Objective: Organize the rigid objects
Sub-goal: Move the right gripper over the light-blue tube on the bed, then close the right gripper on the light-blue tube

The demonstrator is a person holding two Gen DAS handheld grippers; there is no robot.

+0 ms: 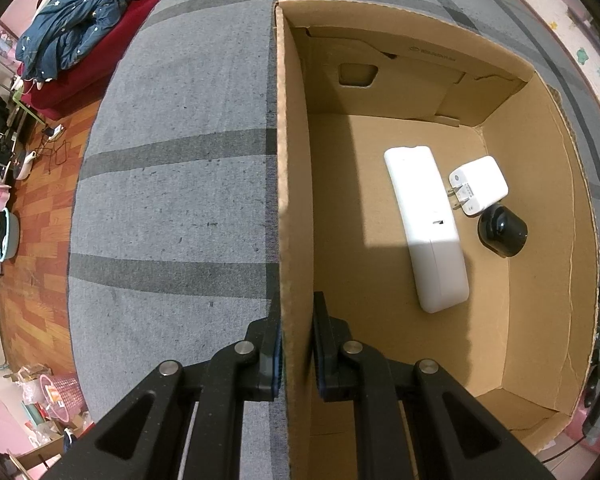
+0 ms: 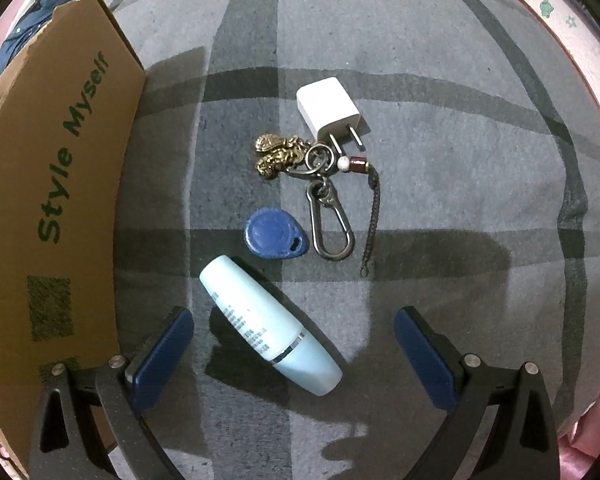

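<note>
while jaws gape, tube (image 2: 270, 326) between them

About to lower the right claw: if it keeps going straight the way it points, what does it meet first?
Most likely the pale blue tube, lying slantwise between the open right claw pads on the grey checked cloth; depth is uncertain.

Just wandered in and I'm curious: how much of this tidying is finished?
Done: a long white case, white plug and black cap lie in the cardboard box, whose wall the left tool pinches. In hand: the right tool straddles the pale blue tube. Left: blue tag, keyring, charger.
</note>
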